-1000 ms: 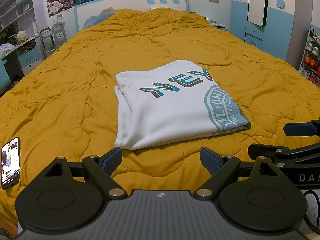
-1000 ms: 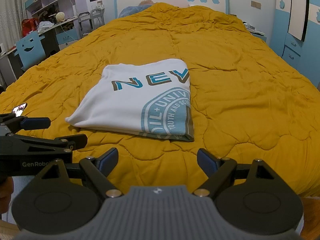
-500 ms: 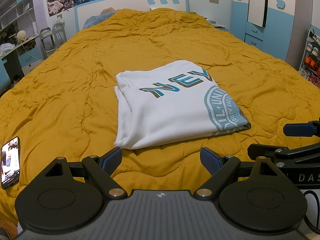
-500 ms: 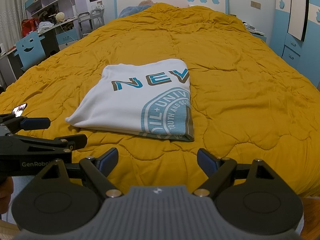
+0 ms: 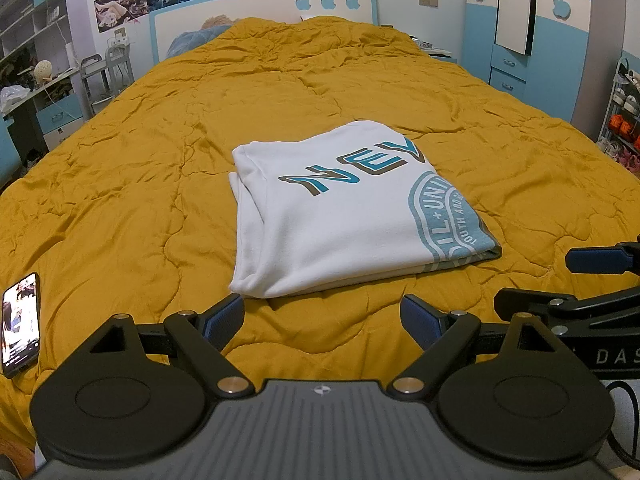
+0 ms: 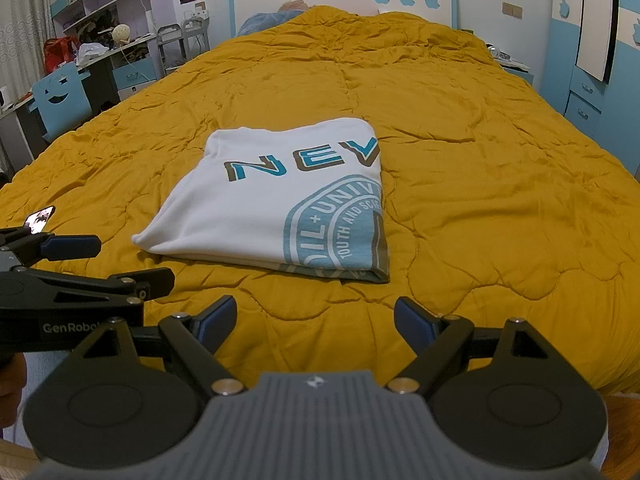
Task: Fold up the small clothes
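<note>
Holding our left gripper (image 5: 322, 316) and right gripper (image 6: 314, 318) spread wide and empty above the mustard quilt (image 5: 160, 168), we see the folded white T-shirt (image 5: 340, 216) just ahead of both, a phone (image 5: 21, 324) far left.

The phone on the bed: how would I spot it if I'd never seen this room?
Start with the big mustard-yellow quilt that covers the bed. The folded white T-shirt lies in its middle; look left of it, to the quilt's near left edge. There lies the phone, the only small dark slab, its screen lit.
</note>
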Tool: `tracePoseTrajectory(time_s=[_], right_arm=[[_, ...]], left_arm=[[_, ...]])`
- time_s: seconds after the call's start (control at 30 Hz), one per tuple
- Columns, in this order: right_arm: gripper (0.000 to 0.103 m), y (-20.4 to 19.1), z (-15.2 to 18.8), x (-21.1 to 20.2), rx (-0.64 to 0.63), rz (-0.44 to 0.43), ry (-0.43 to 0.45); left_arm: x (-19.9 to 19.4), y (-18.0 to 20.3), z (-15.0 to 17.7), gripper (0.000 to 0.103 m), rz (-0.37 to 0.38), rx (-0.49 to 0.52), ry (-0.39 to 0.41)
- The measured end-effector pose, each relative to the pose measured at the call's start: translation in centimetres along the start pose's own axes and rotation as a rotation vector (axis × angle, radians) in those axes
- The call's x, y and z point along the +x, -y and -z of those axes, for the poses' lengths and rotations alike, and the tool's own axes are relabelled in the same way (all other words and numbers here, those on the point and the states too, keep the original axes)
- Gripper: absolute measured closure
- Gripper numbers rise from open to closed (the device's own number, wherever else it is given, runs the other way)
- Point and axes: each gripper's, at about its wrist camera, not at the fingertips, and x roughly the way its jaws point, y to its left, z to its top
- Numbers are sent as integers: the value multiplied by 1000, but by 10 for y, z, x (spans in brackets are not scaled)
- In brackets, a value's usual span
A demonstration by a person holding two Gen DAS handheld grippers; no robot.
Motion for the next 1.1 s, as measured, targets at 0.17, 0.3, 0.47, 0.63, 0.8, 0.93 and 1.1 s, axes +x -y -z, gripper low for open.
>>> tracePoseTrajectory(time_s=[0.17,0.3,0.47,0.63,0.8,0.93,1.1], right_arm=[[21,-1,0,0,1,0,0],[21,-1,0,0,1,1,1],[21,-1,0,0,1,1,0],[21,-1,0,0,1,1,0],[21,-1,0,1,0,1,1],[21,-1,0,1,1,1,1],[21,-1,0,1,0,1,1]], left_arm=[[0,0,0,1,0,0,0],[0,1,0,1,0,0,0],[0,1,0,1,-1,-1,1],[-1,1,0,1,0,-1,2],[-1,2,-1,1,0,-1,4],[-1,1,-1,1,0,1,3],[-2,3,-1,1,0,1,4]])
